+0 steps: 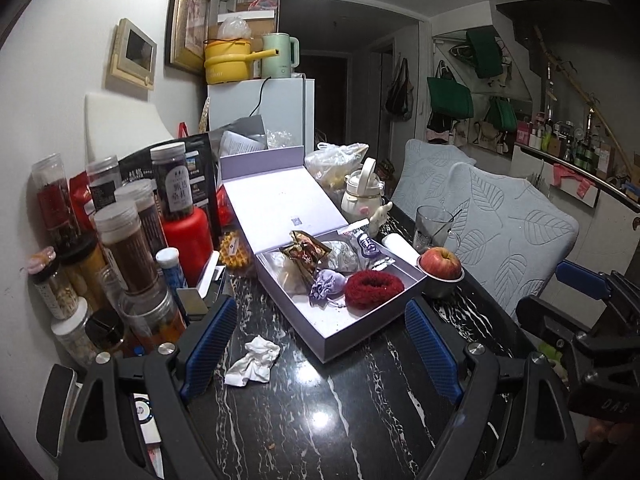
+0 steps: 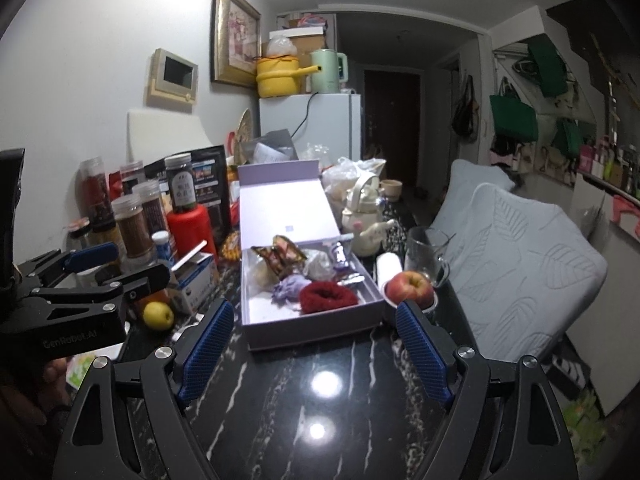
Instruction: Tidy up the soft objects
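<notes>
An open lilac gift box (image 1: 360, 332) (image 2: 312, 334) lies on the black marble table (image 1: 320, 420). Inside it are a dark red fluffy scrunchie (image 1: 374, 289) (image 2: 326, 296), a lilac drawstring pouch (image 1: 327, 285) (image 2: 290, 287) and several snack packets (image 1: 306, 252). A crumpled white tissue (image 1: 252, 362) lies on the table left of the box, by my left gripper's left finger. My left gripper (image 1: 320, 344) (image 2: 116, 268) is open and holds nothing, a little short of the box's near corner. My right gripper (image 2: 316, 350) (image 1: 568, 304) is open and holds nothing, just before the box's front wall.
Jars and bottles (image 1: 128, 240) crowd the table's left side. A red apple (image 1: 440, 263) (image 2: 412, 288) in a small bowl, a glass (image 2: 426, 256) and a white teapot (image 2: 362, 208) stand right of the box. A yellow fruit (image 2: 158, 315) lies at the left. Padded chairs (image 2: 520, 264) line the right edge.
</notes>
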A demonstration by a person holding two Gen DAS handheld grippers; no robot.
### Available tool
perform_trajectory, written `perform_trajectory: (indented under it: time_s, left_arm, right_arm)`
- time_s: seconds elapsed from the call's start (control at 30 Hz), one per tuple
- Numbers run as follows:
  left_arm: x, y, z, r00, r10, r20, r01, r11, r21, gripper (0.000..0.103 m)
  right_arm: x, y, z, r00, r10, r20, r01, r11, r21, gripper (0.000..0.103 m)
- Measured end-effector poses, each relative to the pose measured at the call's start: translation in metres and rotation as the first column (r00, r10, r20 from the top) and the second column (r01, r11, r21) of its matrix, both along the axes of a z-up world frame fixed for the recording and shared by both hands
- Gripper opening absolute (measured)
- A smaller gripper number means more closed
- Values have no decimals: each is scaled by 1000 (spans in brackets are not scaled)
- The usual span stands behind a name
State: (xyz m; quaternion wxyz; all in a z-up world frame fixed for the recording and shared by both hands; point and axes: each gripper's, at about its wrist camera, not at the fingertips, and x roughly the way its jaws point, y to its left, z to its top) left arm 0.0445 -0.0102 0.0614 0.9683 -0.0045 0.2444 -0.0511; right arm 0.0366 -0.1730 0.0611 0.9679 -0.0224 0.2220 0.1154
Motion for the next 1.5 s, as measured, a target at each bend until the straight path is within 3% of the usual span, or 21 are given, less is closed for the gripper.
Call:
perform_trajectory:
  time_s: [1.5]
  left_arm:
    - [9, -1, -7, 999, -19, -33, 18, 1000, -7, 87]
  right_arm:
    - [7, 1, -10, 1000, 25, -18, -25, 999, -20, 84]
